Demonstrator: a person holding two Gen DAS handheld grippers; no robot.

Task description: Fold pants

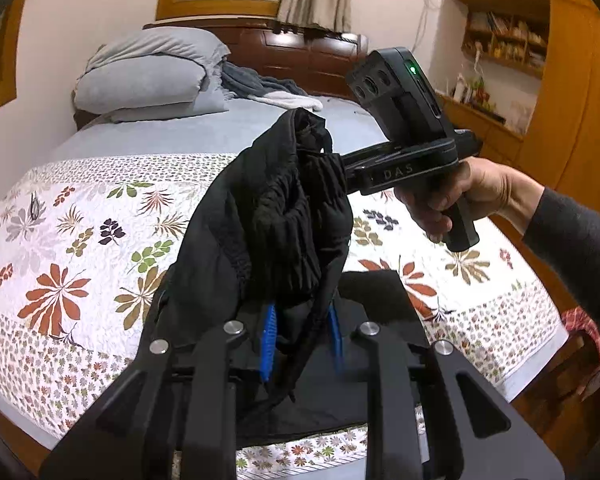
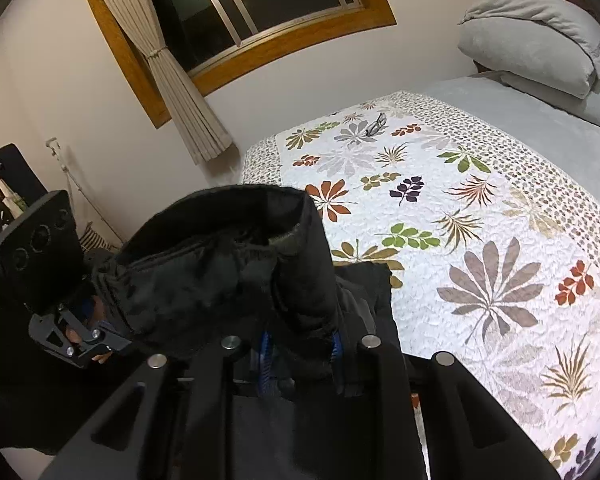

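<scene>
A bed with a white floral-print quilt and stacked grey pillows stands against a dark wooden headboard. A wood-framed window with a tied beige curtain is set in the pale wall; built-in wooden shelving occupies one corner

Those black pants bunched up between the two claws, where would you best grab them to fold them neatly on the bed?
Probably at the gathered elastic waistband, one corner in each claw. It is the thickest, firmest edge, so it should slip least. The right gripper already pinches it from the side, and the left gripper clamps the black pants from below. Coming in sideways at each end would let the legs hang straight above the floral quilt.
</scene>
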